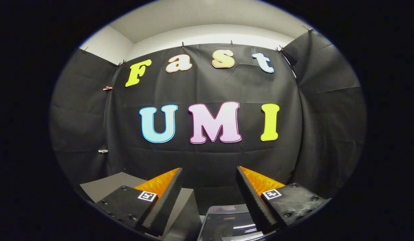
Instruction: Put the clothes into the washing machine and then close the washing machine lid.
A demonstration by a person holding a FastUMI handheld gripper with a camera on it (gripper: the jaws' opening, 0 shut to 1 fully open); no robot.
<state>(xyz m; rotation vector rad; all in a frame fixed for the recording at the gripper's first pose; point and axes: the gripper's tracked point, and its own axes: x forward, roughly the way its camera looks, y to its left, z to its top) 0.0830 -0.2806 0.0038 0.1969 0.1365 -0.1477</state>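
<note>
Your gripper [209, 174] was spread wide, its two fingers [166, 197] well apart with nothing held between them. Each finger carried a small square marker [147, 196] on its back, and the inner faces showed a ribbed, toothed edge.

You had it aimed level at the booth's far wall [207, 157], a black cloth pinned along its top edge with small clips [107, 88]. Above the cloth a pale wall and ceiling [207, 20] showed.

Low down, between the fingers and just near of their tips, sat a dark glossy panel [223, 222] with a rounded top corner and bright reflections on it. That looked like the washing machine's lid, though too little of it showed to tell whether it stood open or closed. It lay nearer the right finger, whose lower edge overlapped it in the picture; you could not tell whether they touched.

To the left, behind and partly hidden by the left finger, stood a grey flat-topped box [103, 187], its top running back toward the wall. Its front face [188, 214] dropped down just left of the glossy panel.
</note>
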